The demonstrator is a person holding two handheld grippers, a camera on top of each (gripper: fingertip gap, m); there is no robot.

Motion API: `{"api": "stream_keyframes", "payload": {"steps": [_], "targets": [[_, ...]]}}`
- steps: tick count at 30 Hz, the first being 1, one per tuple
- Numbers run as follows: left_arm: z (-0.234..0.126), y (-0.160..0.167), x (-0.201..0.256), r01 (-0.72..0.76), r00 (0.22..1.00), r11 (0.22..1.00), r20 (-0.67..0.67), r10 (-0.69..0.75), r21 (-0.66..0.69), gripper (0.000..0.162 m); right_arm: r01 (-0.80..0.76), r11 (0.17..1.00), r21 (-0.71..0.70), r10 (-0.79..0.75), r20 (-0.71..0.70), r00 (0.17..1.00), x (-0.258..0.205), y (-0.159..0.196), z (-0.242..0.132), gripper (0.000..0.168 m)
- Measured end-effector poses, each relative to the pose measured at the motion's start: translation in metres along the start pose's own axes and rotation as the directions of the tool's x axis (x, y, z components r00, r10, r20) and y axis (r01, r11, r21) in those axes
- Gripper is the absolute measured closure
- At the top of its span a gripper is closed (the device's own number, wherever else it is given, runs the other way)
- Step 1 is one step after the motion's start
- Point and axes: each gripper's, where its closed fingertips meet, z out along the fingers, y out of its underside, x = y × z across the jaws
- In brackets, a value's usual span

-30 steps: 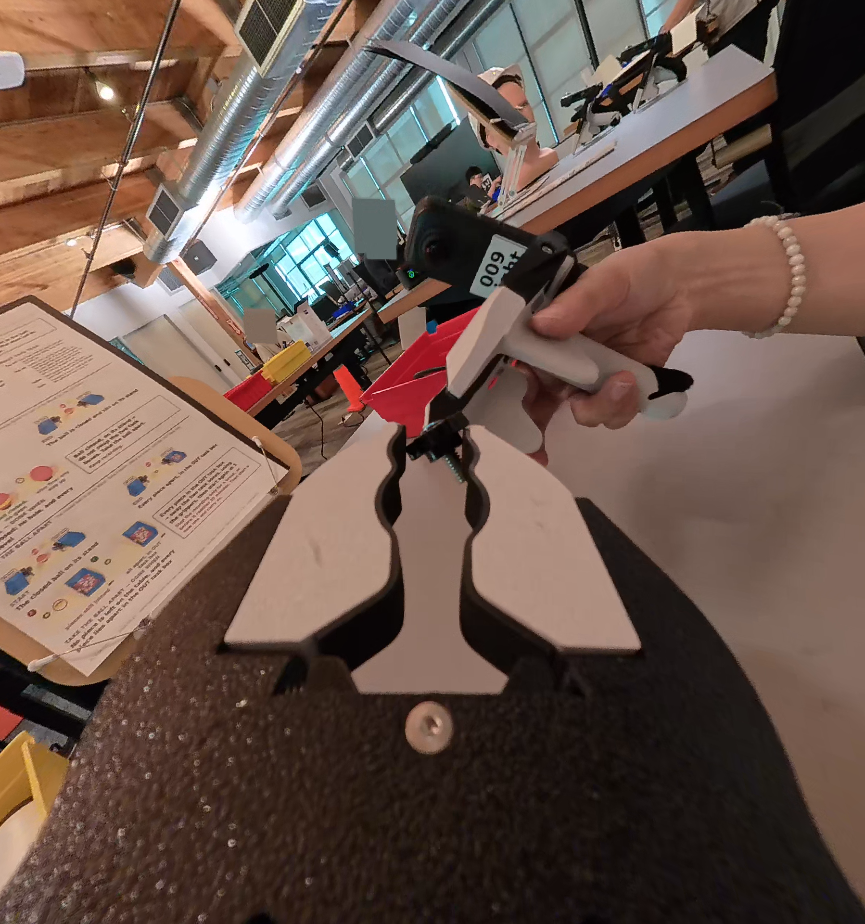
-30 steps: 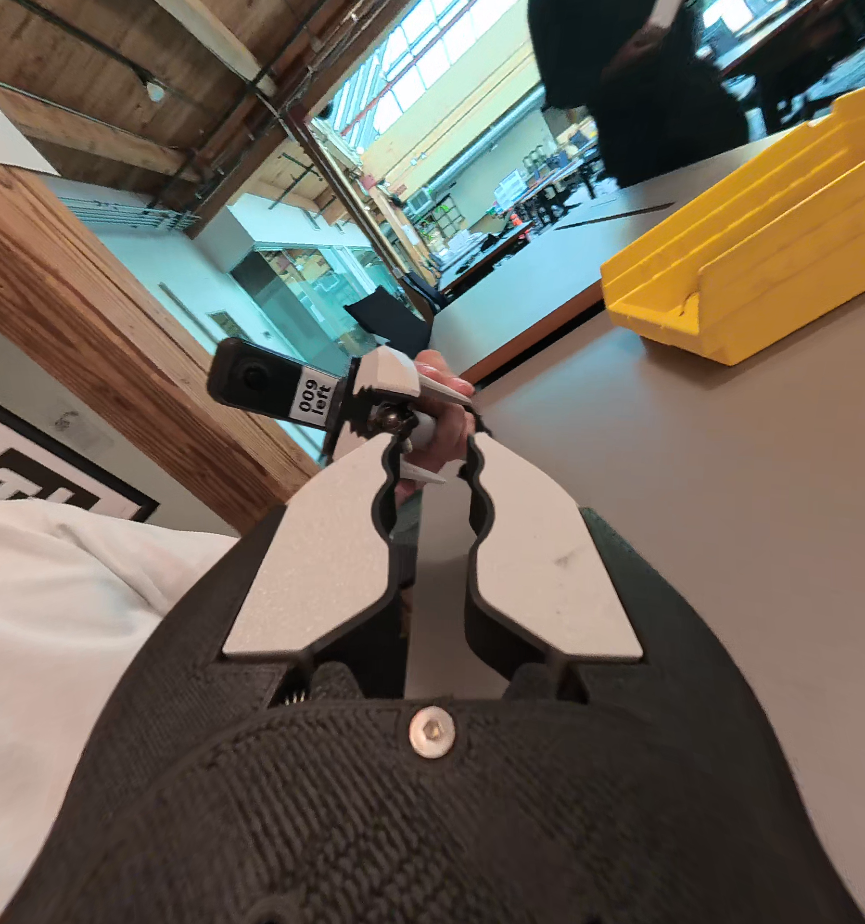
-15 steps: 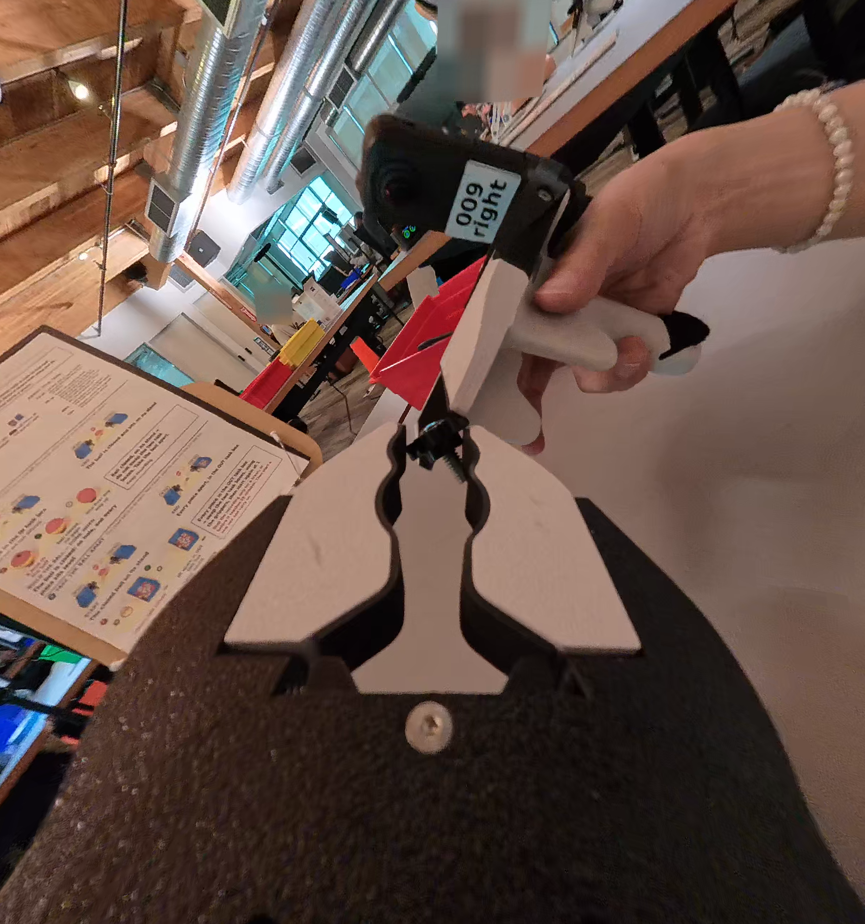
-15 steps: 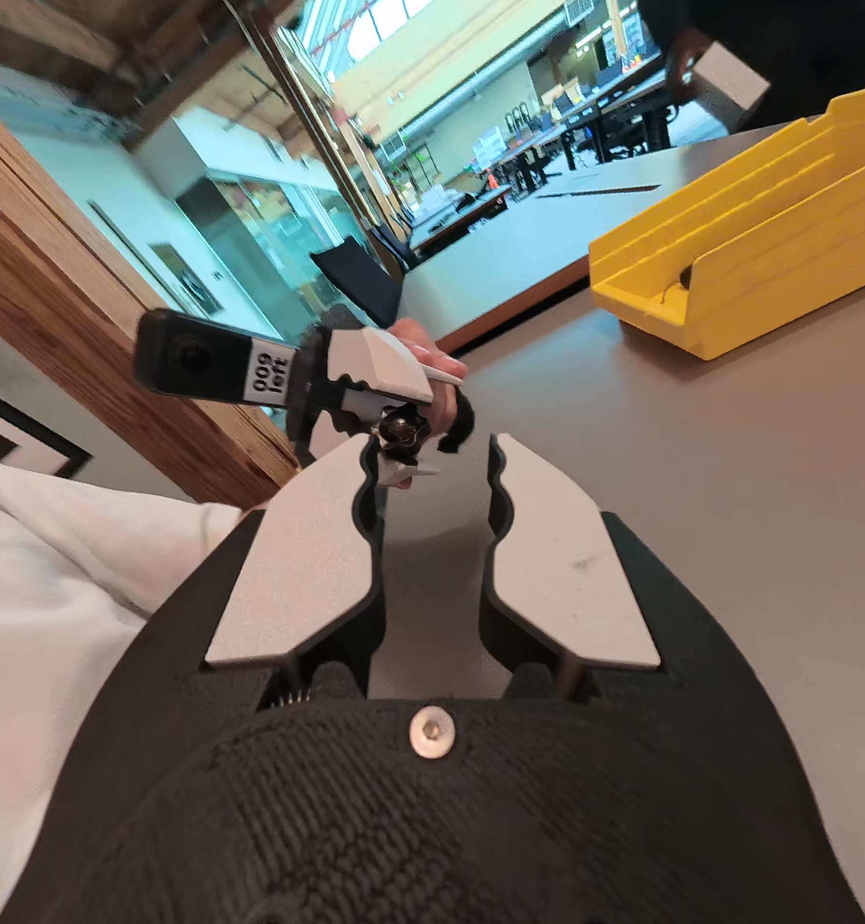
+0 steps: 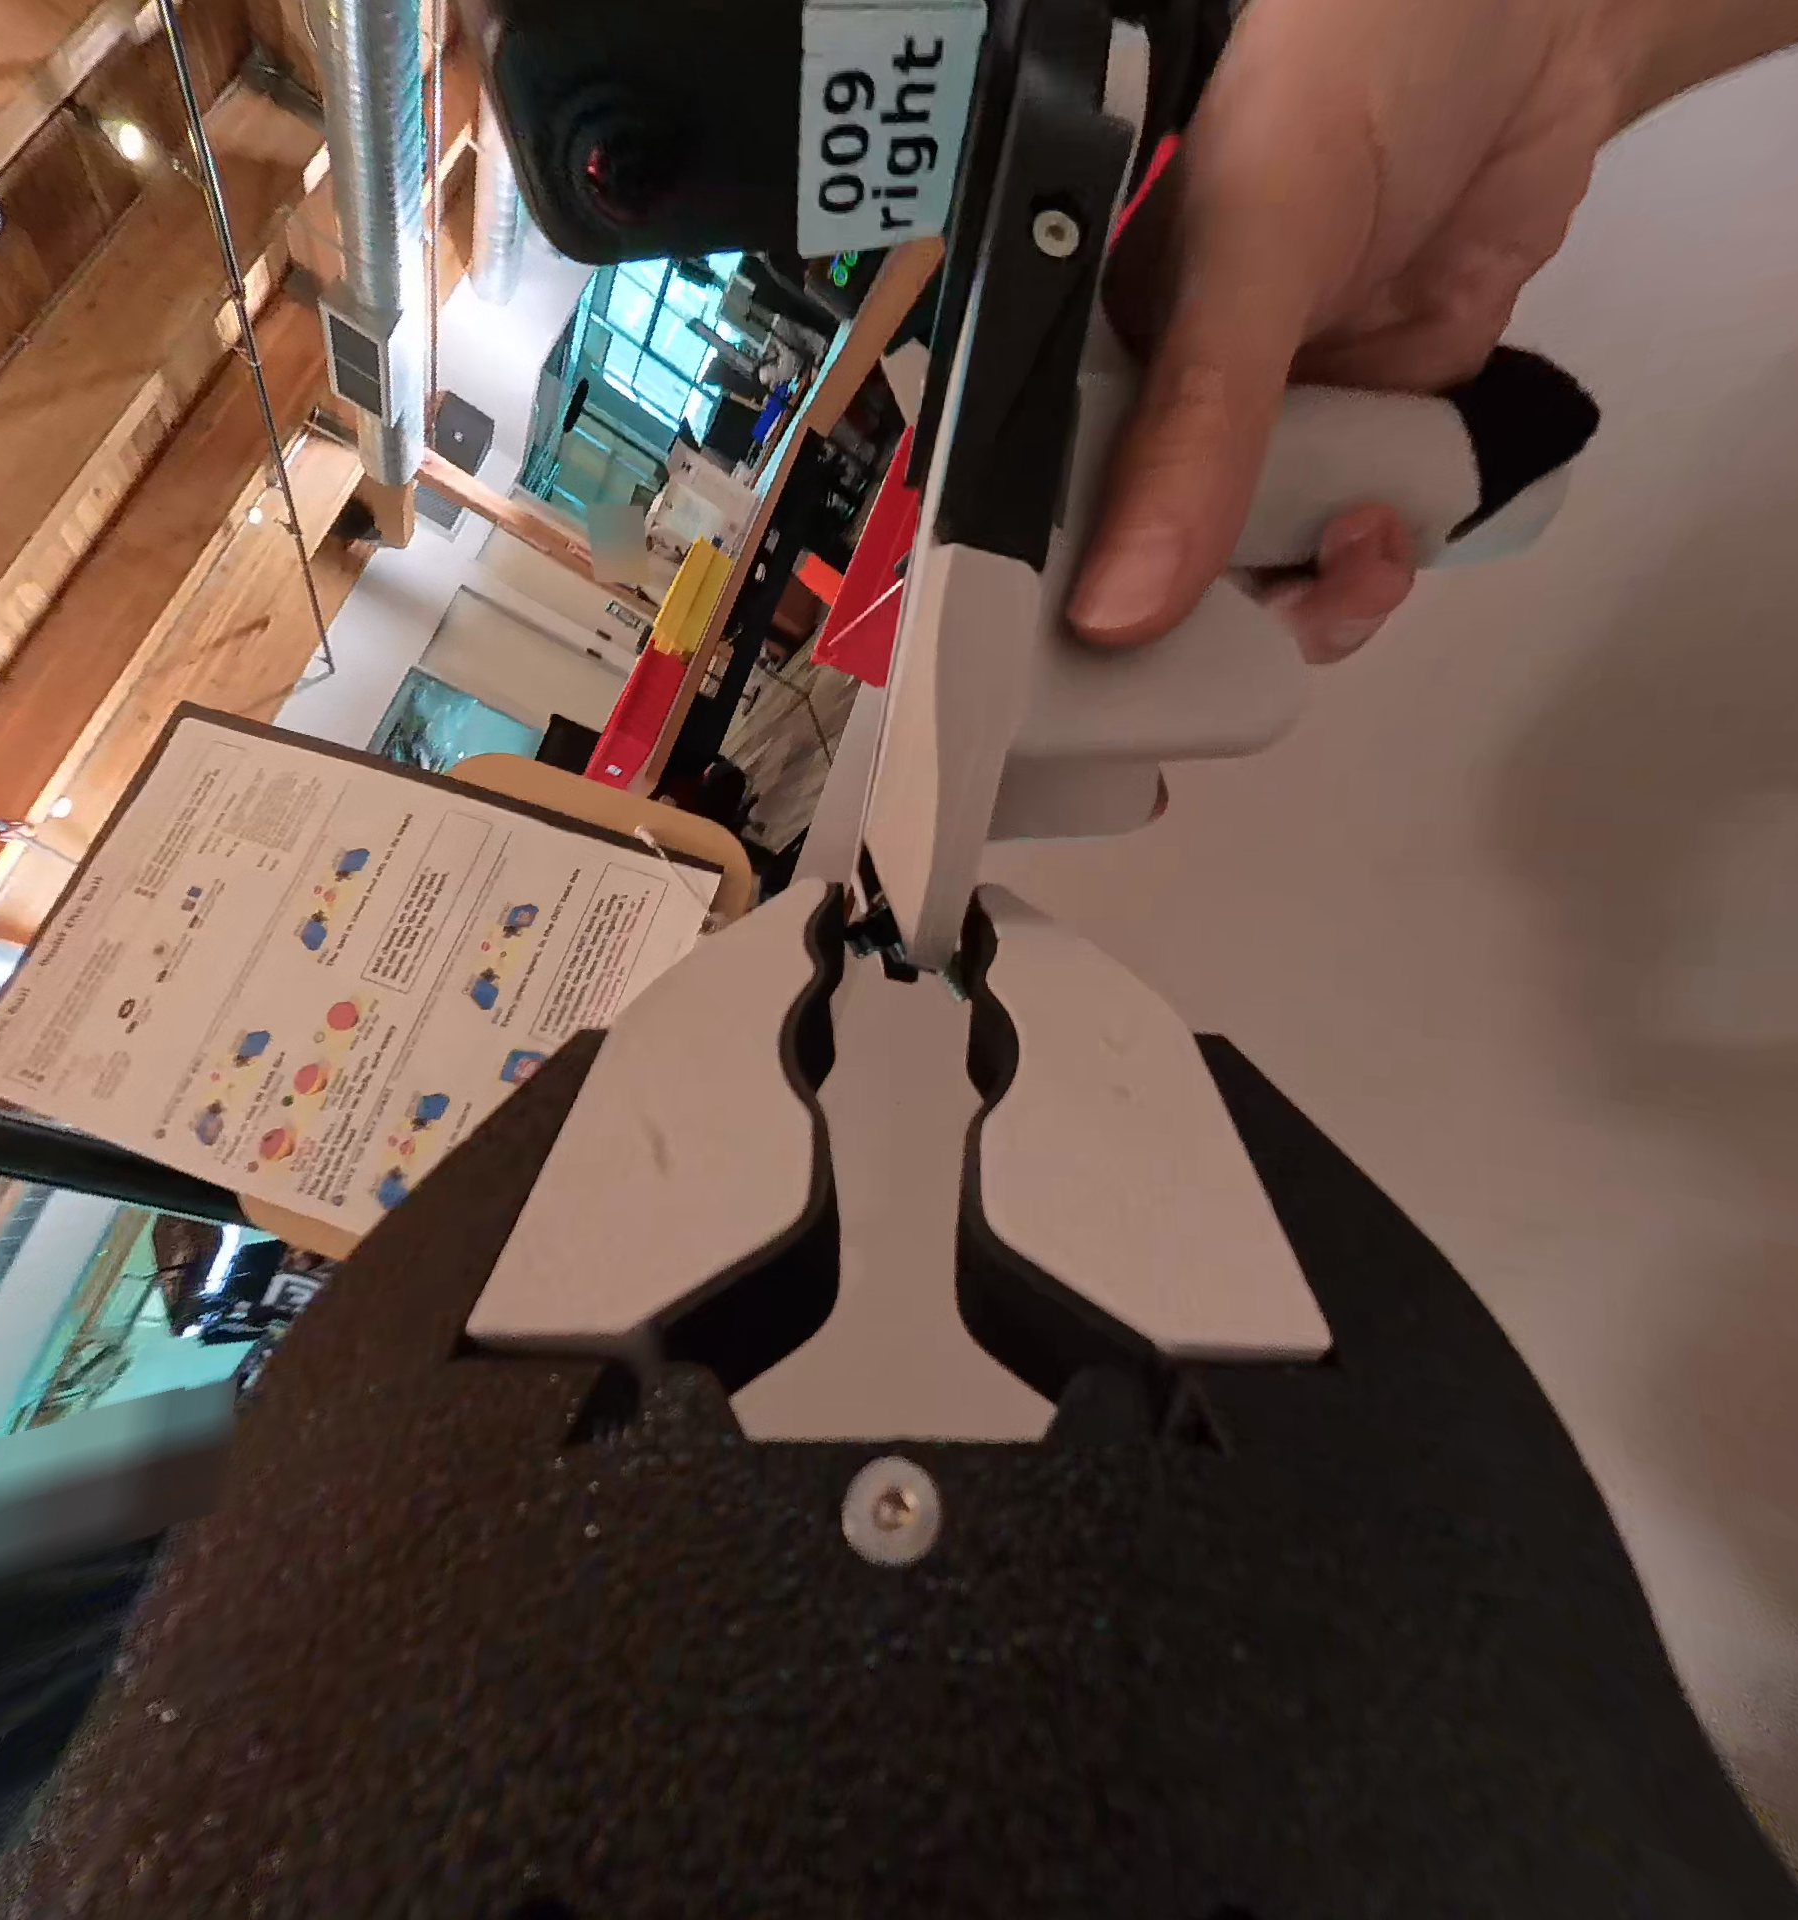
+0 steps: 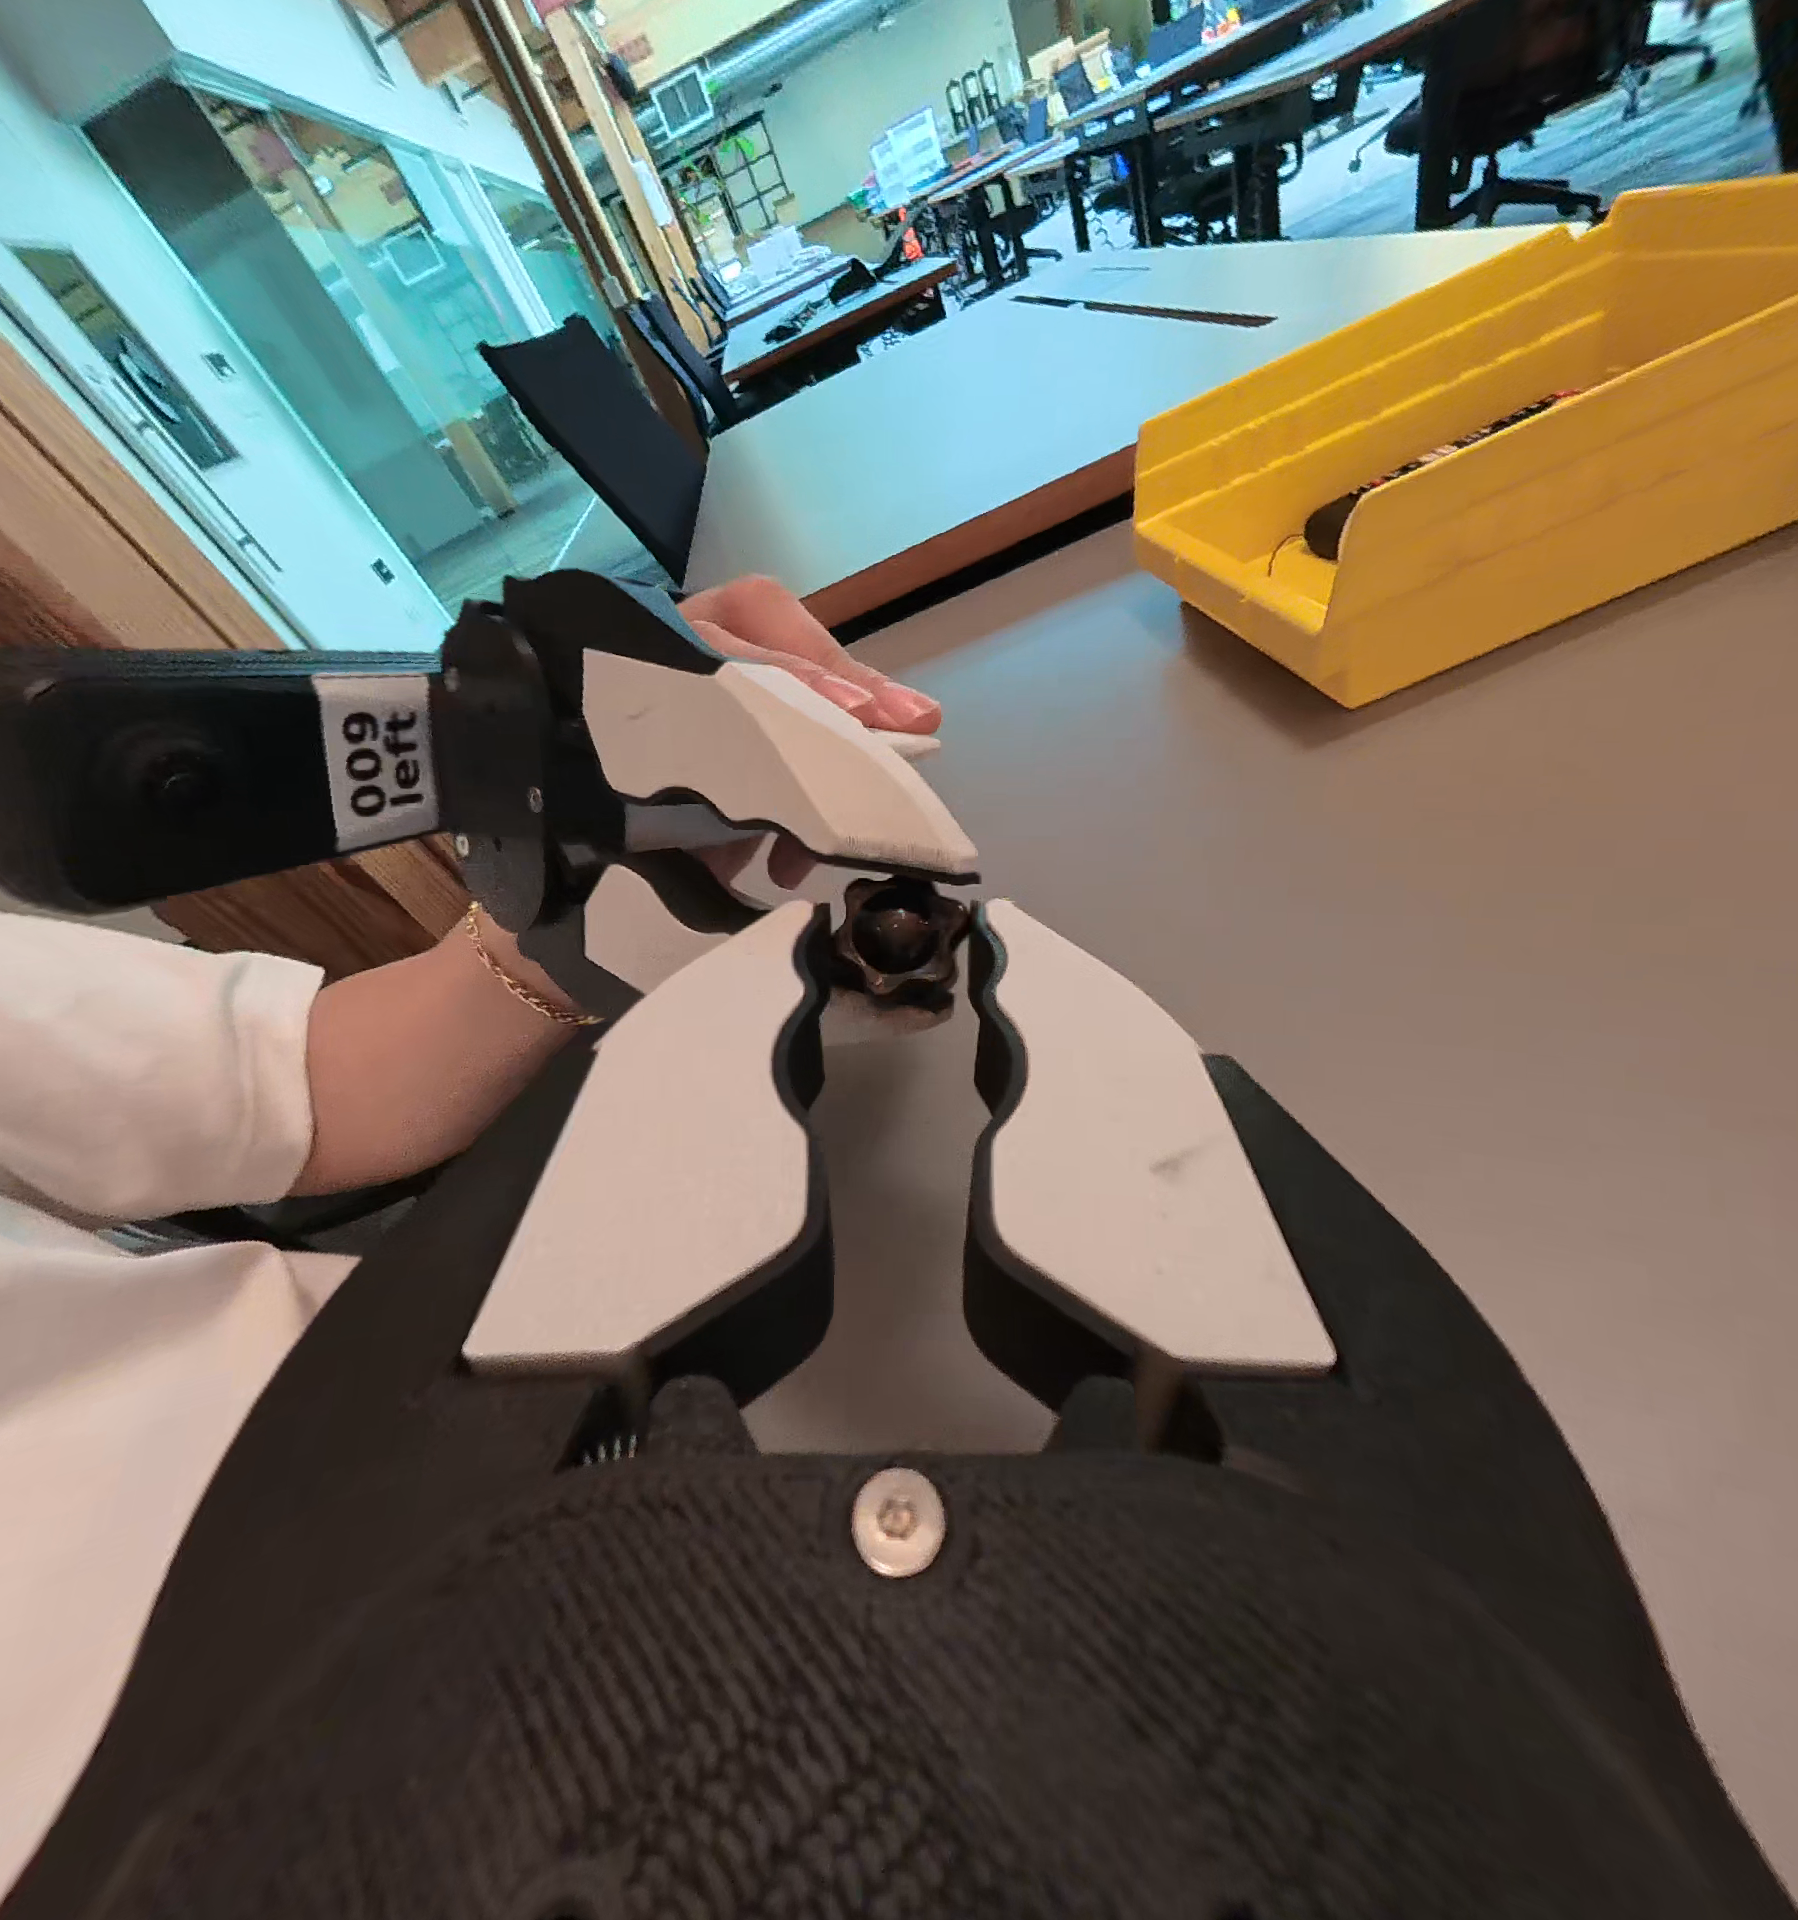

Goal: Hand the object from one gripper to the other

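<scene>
Both my grippers clamp the knob

My right gripper [image 6: 893, 920] and left gripper [image 5: 900, 930] pinch the black star knob [image 6: 890, 948]; its screw is mostly hidden. Beyond it, a yellow bin [image 6: 1477, 457] on the grey table [image 6: 1394, 883].

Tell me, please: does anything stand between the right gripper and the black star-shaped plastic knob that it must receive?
Nothing visible does. The black star-shaped plastic knob sits directly between the two white fingertips of the right gripper. Only the left gripper, which holds the knob, is close, reaching in from the side.
</scene>
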Motion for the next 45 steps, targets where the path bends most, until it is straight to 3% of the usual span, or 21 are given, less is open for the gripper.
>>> {"api": "stream_keyframes", "payload": {"steps": [7, 9, 11, 13, 16, 21, 24, 29, 37, 45], "targets": [[0.000, -0.005, -0.006, 0.055, 0.998, 0.998, 0.041, -0.056, 0.019, 0.141, 0.093, 0.996, 0.000, -0.093, 0.007, 0.996, -0.002, -0.006, -0.002, 0.144], [0.000, -0.007, -0.007, 0.123, 0.992, 0.991, 0.035, -0.125, 0.042, 0.138, 0.131, 0.991, 0.013, -0.131, 0.016, 0.991, -0.003, -0.010, -0.006, 0.144], [-0.001, -0.006, -0.010, 0.277, 0.961, 0.958, 0.006, -0.278, 0.070, 0.125, 0.167, 0.984, 0.055, -0.168, 0.017, 0.986, -0.002, -0.018, -0.012, 0.144], [-0.004, -0.010, -0.016, 0.488, 0.873, 0.863, -0.070, -0.483, 0.131, 0.117, 0.187, 0.975, 0.121, -0.193, 0.040, 0.980, -0.004, -0.029, -0.021, 0.144], [-0.012, -0.026, -0.022, 0.724, 0.689, 0.658, -0.240, -0.683, 0.206, 0.124, 0.163, 0.959, 0.230, -0.188, 0.092, 0.978, -0.009, -0.042, -0.032, 0.144], [-0.010, -0.033, -0.016, 0.838, 0.543, 0.517, -0.360, -0.758, 0.175, 0.136, 0.076, 0.932, 0.354, -0.150, 0.187, 0.971, -0.019, -0.056, -0.039, 0.144], [-0.012, -0.040, -0.024, 0.892, 0.451, 0.393, -0.412, -0.792, 0.222, 0.147, 0.020, 0.935, 0.355, -0.112, 0.239, 0.965, -0.023, -0.054, -0.036, 0.144], [-0.018, -0.048, -0.030, 0.949, 0.309, 0.223, -0.525, -0.793, 0.221, 0.148, 0.010, 0.933, 0.360, -0.113, 0.266, 0.957, -0.027, -0.053, -0.033, 0.144], [-0.015, -0.048, -0.025, 0.943, 0.331, 0.255, -0.522, -0.786, 0.214, 0.157, 0.022, 0.933, 0.360, -0.131, 0.278, 0.952, -0.032, -0.050, -0.029, 0.144], [-0.015, -0.043, -0.025, 0.865, 0.501, 0.434, -0.409, -0.763, 0.251, 0.157, 0.014, 0.945, 0.327, -0.108, 0.272, 0.956, -0.029, -0.047, -0.028, 0.144]]}}
